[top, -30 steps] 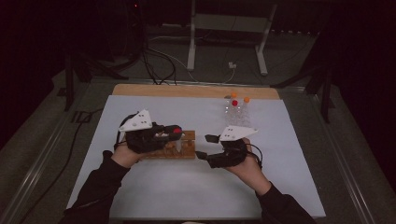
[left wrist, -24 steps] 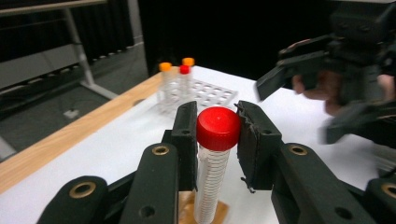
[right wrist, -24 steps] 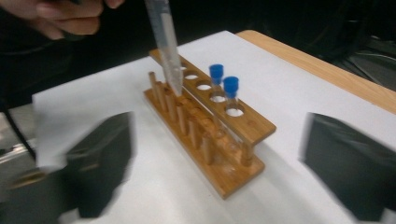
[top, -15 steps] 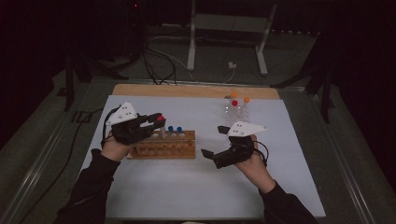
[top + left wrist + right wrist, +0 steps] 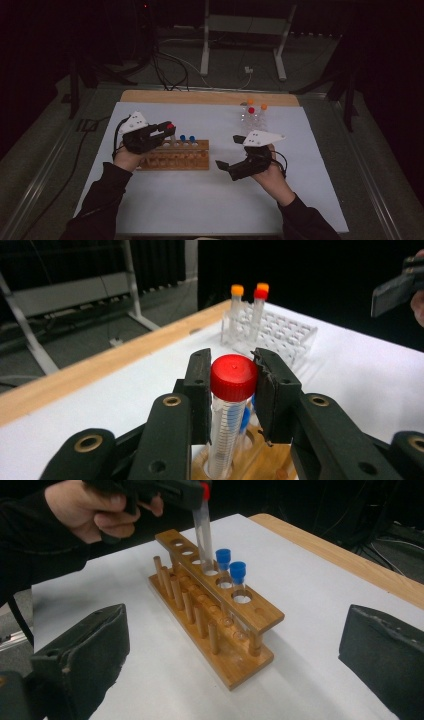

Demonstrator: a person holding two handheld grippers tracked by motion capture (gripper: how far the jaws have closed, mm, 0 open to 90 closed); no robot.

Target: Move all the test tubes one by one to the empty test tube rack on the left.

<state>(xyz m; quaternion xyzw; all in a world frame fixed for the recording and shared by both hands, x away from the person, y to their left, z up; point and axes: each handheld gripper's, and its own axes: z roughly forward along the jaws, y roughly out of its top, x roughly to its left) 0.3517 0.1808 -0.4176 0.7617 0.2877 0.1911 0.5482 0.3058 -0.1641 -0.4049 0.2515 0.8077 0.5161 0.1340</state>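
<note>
Dim room, dark walls. White-topped desk (image 5: 320, 150) with wooden far edge, lit from above. Grey floor (image 5: 310, 65) behind, black cables (image 5: 165, 65) trailing, white metal stand (image 5: 240, 30) at rear.

Clear rack (image 5: 252, 121); orange-capped tubes (image 5: 237, 291); white mat (image 5: 310, 165)

So your wooden rack (image 5: 175, 156) sits on the bench (image 5: 200, 210), left of middle. Two capped tubes (image 5: 186, 139) stand in its back row, and the tube (image 5: 227, 410) in your left gripper (image 5: 162, 131) is in a hole just left of them. Your right gripper (image 5: 231, 152) is off to the rack's right. The clear rack (image 5: 252, 119) with three tubes is behind that, far right of the wooden rack.
</note>
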